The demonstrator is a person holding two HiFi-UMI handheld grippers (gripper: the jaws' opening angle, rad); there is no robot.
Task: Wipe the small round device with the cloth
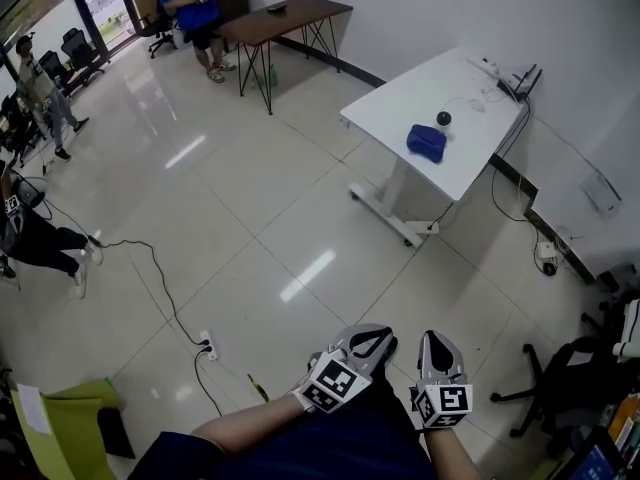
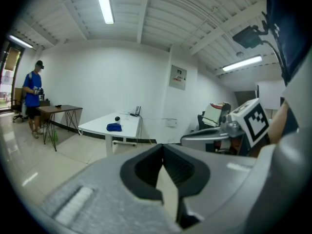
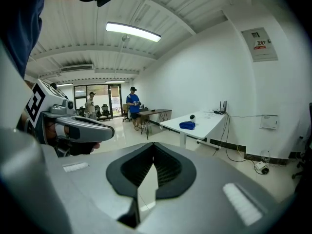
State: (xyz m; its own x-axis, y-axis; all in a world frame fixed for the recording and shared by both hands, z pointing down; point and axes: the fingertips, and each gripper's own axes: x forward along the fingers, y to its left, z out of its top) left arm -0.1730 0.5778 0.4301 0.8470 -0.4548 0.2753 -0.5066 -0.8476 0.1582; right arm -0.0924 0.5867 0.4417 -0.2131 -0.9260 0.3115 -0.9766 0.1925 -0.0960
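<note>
A blue cloth (image 1: 427, 143) lies folded on a white table (image 1: 400, 98) across the room. Just behind it stands the small round black device (image 1: 443, 119). Both also show far off in the left gripper view, cloth (image 2: 114, 127) and device (image 2: 117, 118), and in the right gripper view, cloth (image 3: 186, 125) and device (image 3: 192, 117). My left gripper (image 1: 384, 340) and right gripper (image 1: 440, 349) are side by side low in the head view, over the tiled floor and far from the table. Both are shut, with nothing between the jaws.
A brown desk (image 1: 285, 16) stands at the back with a seated person (image 1: 192, 3) beside it. Other people stand at the left edge. A power strip and cable (image 1: 205, 346) lie on the floor. An office chair (image 1: 560, 378) is at my right. Cables hang behind the white table.
</note>
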